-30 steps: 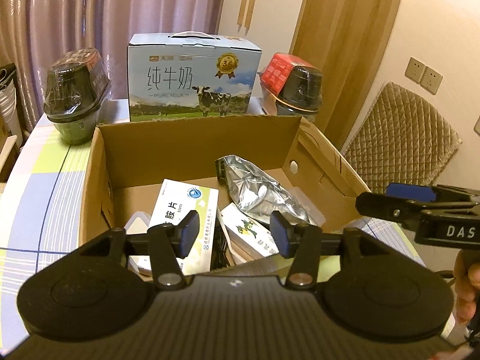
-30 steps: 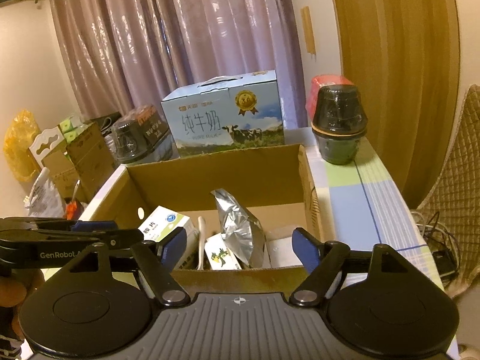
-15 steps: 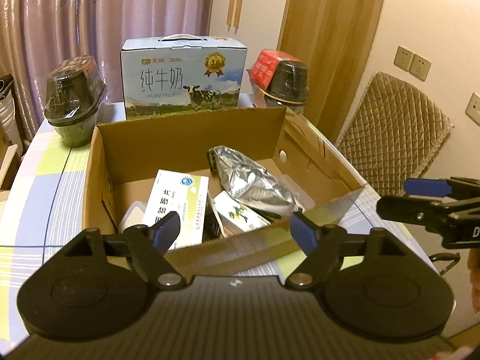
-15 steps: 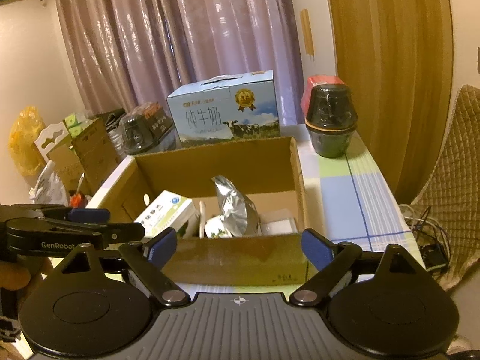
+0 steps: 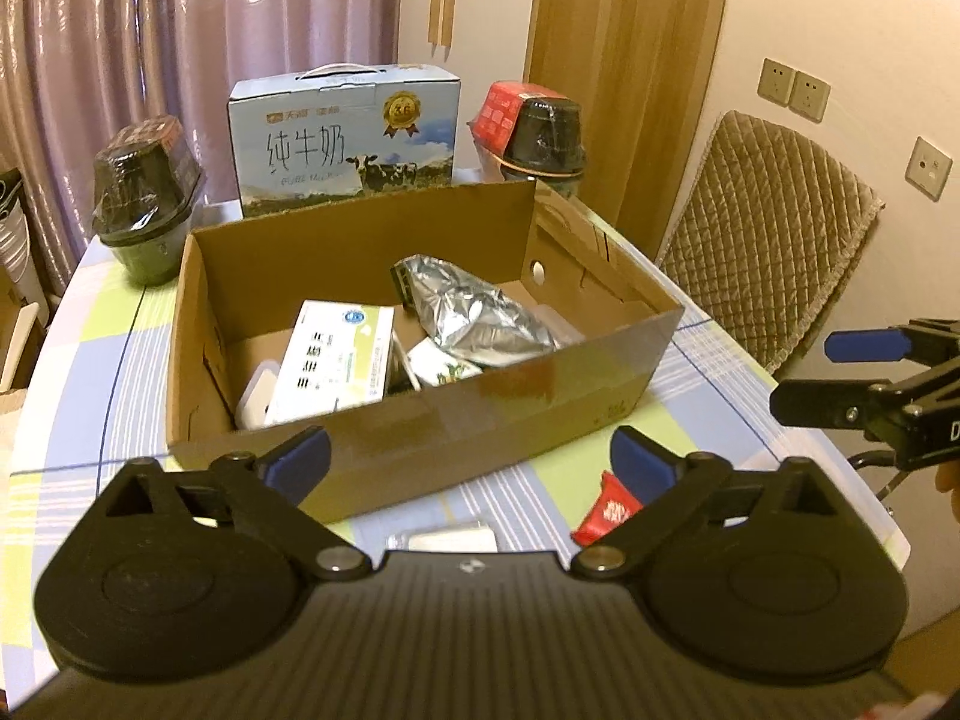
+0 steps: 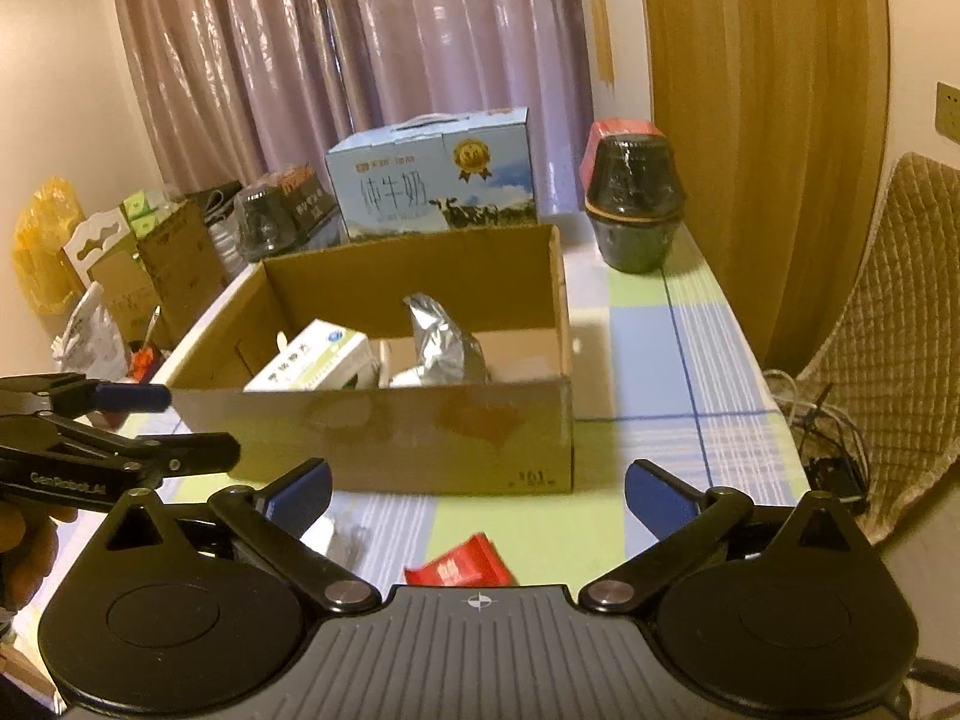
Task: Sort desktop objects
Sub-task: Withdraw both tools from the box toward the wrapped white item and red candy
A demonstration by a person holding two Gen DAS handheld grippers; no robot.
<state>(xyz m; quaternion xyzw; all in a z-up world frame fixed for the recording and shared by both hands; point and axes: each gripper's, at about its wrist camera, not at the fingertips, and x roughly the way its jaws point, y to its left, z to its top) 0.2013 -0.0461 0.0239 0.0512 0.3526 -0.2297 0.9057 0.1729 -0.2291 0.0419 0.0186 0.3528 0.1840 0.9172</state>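
Lying before open right gripper (image 6: 477,489) (untouched): red packet (image 6: 462,567).

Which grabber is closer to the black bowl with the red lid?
Right. The right gripper lines up with the black red-lidded bowl; the left gripper is further left.

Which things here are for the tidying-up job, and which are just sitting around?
For the job:
cardboard box
white medicine box
silver bag
red packet
small clear case

Just sitting around:
milk carton
two dark wrapped tubs
chair
curtain
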